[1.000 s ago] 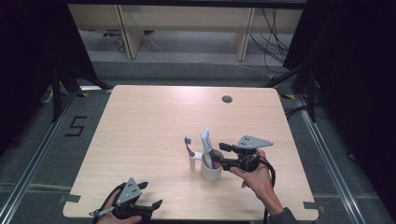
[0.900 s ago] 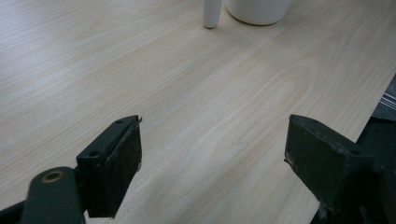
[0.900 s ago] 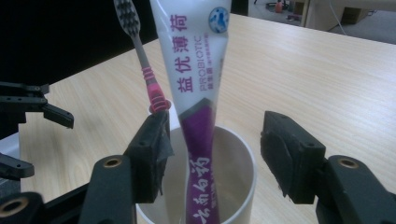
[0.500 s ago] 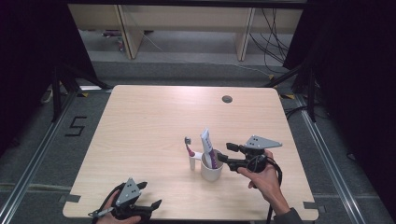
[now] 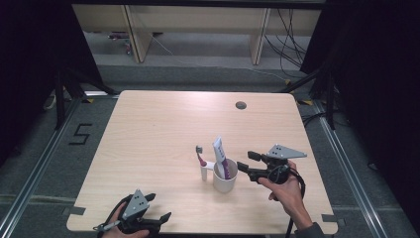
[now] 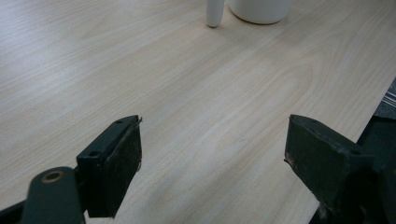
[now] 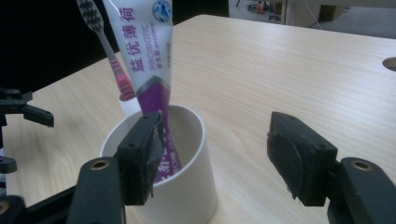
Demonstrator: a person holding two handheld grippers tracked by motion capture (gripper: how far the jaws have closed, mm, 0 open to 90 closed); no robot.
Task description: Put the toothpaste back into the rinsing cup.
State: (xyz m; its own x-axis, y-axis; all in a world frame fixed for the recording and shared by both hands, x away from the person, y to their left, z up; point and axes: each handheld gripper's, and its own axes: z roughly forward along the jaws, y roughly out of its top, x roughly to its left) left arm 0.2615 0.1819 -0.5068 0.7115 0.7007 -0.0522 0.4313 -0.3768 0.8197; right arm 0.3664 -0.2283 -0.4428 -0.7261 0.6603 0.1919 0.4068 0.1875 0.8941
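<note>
A white cup [image 5: 225, 181] stands upright near the middle of the light wooden desk [image 5: 163, 129], a little toward my right side. A purple-and-white toothpaste tube [image 5: 221, 157] leans inside it, cap end down, and a toothbrush [image 5: 200, 154] with a pink-striped neck stands at the cup's left (whether inside the cup or in a small white holder touching it, I cannot tell). I judge the cup to be rigid, smooth and light, so it could slip or tip. The tube looks soft and would dent under pressure. The cup wall below the rim seems the safest place to take hold.

My right tool [image 5: 249, 163] sits just beside the cup on its right, jaws spread wide with nothing between them. In the right gripper view one jaw overlaps the cup's rim and the other stands over bare wood. My left tool [image 5: 161, 218] rests at the desk's near edge, well apart from the cup, jaws also spread and empty.
</note>
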